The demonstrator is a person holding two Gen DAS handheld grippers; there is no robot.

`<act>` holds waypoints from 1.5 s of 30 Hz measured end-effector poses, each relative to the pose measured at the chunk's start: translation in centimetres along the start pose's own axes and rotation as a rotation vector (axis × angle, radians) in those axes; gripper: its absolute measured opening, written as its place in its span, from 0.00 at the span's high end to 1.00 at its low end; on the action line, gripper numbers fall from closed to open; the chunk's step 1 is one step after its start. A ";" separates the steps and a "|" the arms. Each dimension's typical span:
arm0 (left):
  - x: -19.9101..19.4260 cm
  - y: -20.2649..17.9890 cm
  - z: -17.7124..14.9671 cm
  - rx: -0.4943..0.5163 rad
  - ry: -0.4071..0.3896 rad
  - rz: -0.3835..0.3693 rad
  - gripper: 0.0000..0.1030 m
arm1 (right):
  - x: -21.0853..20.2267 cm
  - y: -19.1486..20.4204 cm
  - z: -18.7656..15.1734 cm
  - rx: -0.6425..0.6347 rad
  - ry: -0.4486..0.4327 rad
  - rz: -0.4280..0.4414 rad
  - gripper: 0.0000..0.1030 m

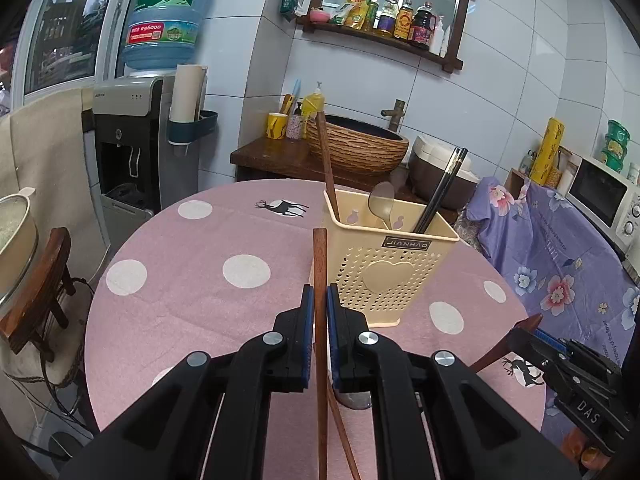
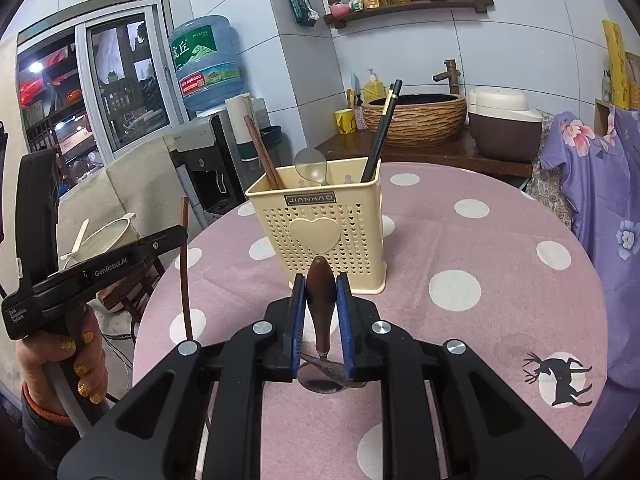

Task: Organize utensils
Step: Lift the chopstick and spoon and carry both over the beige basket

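A cream perforated utensil holder (image 1: 380, 268) (image 2: 326, 232) stands on the pink dotted round table (image 1: 200, 280). It holds a brown chopstick (image 1: 327, 160), a pale spoon (image 1: 382, 202) and black chopsticks (image 1: 442, 192). My left gripper (image 1: 319, 300) is shut on a brown wooden chopstick (image 1: 320, 264), held upright just left of the holder. My right gripper (image 2: 320, 292) is shut on the brown wooden handle of a spoon (image 2: 320, 292), whose metal bowl (image 2: 324, 376) hangs below. It is just in front of the holder. The left gripper also shows in the right wrist view (image 2: 182, 236).
A water dispenser (image 1: 136, 144) stands behind the table at left. A wooden chair (image 1: 40, 292) is at the left edge. A basin counter (image 1: 352, 148), a rice cooker (image 2: 504, 120) and a floral-covered surface with a microwave (image 1: 604, 196) lie behind and right.
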State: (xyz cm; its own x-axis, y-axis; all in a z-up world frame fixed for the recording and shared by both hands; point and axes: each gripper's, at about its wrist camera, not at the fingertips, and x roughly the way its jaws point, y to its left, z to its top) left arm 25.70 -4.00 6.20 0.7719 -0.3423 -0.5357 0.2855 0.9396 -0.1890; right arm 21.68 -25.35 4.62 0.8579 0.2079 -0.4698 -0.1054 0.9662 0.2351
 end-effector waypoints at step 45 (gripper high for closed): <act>-0.7 -4.3 17.4 0.029 -0.271 -0.004 0.93 | 3.5 0.6 19.2 -0.086 -0.170 -0.063 0.84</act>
State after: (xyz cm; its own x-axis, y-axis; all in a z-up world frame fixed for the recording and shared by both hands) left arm 33.82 -7.89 21.69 0.8935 -0.3393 -0.2942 0.3023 0.9389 -0.1649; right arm 34.30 -26.97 19.41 0.9359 0.1249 -0.3295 -0.0852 0.9875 0.1324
